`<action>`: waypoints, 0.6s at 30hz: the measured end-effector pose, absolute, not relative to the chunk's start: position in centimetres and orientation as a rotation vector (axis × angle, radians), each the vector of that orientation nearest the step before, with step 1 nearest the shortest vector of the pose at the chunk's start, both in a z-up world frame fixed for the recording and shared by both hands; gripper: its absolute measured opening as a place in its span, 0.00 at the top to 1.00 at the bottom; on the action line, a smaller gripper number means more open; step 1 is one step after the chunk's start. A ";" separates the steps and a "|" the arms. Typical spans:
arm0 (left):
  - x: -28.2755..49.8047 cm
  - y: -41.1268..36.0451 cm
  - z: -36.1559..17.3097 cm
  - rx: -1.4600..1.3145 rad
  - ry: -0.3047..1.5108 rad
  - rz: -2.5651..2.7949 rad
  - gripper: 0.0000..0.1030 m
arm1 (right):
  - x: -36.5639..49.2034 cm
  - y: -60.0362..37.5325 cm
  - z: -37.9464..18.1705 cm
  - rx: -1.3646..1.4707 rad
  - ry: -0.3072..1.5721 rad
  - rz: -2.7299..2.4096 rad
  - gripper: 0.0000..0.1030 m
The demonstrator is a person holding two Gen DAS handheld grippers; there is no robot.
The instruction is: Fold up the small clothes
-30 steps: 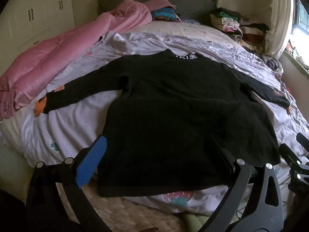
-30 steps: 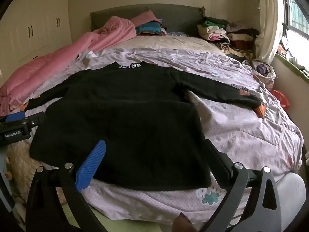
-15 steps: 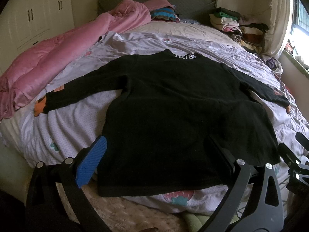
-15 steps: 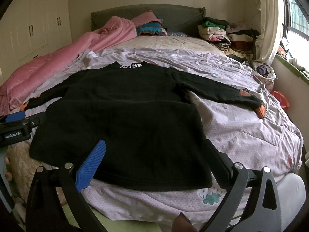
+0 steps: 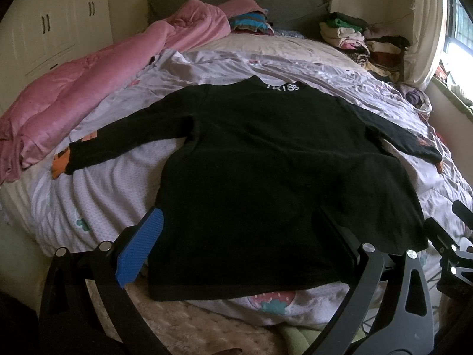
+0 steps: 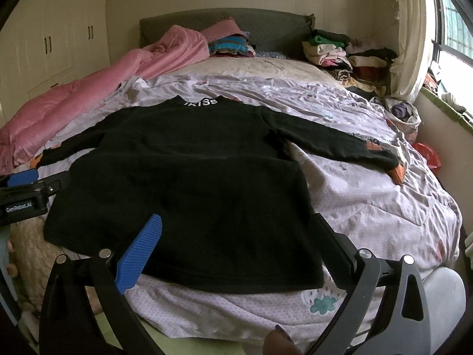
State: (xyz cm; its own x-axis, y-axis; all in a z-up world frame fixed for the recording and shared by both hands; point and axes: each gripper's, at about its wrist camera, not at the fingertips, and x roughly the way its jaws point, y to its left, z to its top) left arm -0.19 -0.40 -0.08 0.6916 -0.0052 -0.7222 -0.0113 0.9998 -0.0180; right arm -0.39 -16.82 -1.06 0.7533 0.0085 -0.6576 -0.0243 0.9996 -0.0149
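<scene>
With the black sweater (image 5: 266,177) spread flat on the bed (image 5: 97,183), sleeves out, folding looked unstarted: the left claw (image 5: 236,236) and right claw (image 6: 236,236) hung wide and empty above its hem, needing next to pinch a sleeve or side edge.

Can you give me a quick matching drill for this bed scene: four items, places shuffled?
Items:
1. black sweater
2. pink quilt
3. folded clothes stack
4. striped bundle

Places:
A. along the bed's left edge
B. far right corner, near the curtain
C. spread flat mid-bed, sleeves out
D. against the headboard, beside the pink quilt

Pairs: 1-C, 2-A, 3-B, 4-D
</scene>
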 end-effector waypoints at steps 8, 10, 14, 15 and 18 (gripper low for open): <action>-0.2 -0.4 -0.1 -0.021 0.805 0.004 0.09 | -0.4 -16.7 -0.9 -0.026 0.714 0.019 0.04; -0.1 -0.7 0.0 -0.020 0.805 0.005 0.09 | -0.3 -16.7 -0.8 -0.025 0.712 0.019 0.04; -0.1 -0.9 0.1 -0.018 0.802 0.005 0.09 | -0.3 -16.6 -0.8 -0.027 0.713 0.019 0.04; -0.1 -0.9 0.1 -0.016 0.801 0.006 0.09 | -0.3 -16.6 -0.8 -0.027 0.712 0.020 0.04; 0.3 -0.8 0.4 -0.020 0.802 0.011 0.09 | -0.2 -16.4 -0.6 -0.028 0.709 0.021 0.04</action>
